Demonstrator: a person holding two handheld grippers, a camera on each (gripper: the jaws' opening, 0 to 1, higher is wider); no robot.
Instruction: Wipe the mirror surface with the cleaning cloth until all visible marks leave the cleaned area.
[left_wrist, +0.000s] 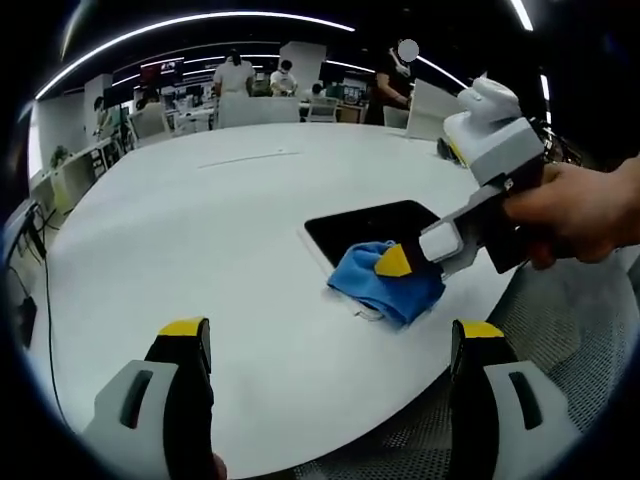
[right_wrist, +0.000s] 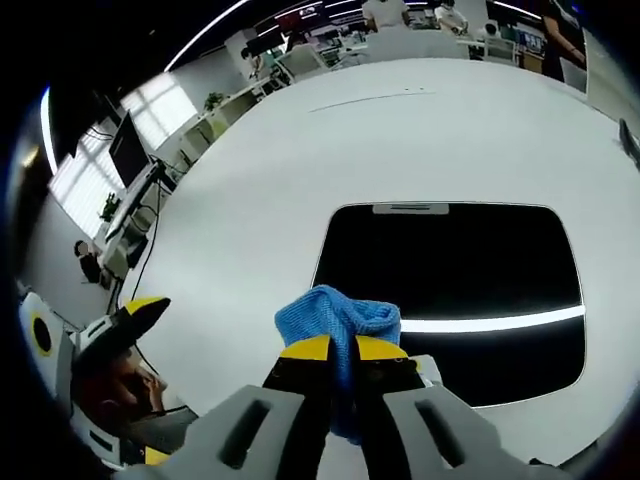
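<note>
right tongs (right_wrist: 340, 352) clamp cloth (right_wrist: 335, 315) at near edge of mirror (right_wrist: 450, 260) | mirror flat on table (left_wrist: 200, 230), long axis crosswise, unwiped glass ahead | left tongs (left_wrist: 330, 345) open, well apart

I see a broad white table (left_wrist: 200, 230) under everything. Beyond it stand people (left_wrist: 234, 72), desks and a monitor (right_wrist: 128, 148).

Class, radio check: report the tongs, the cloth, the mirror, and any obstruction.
Right tongs shut on blue cloth, cloth at mirror's near edge. Left tongs open, hovering over white table, holding nothing. Nothing in the way on the glass.
</note>
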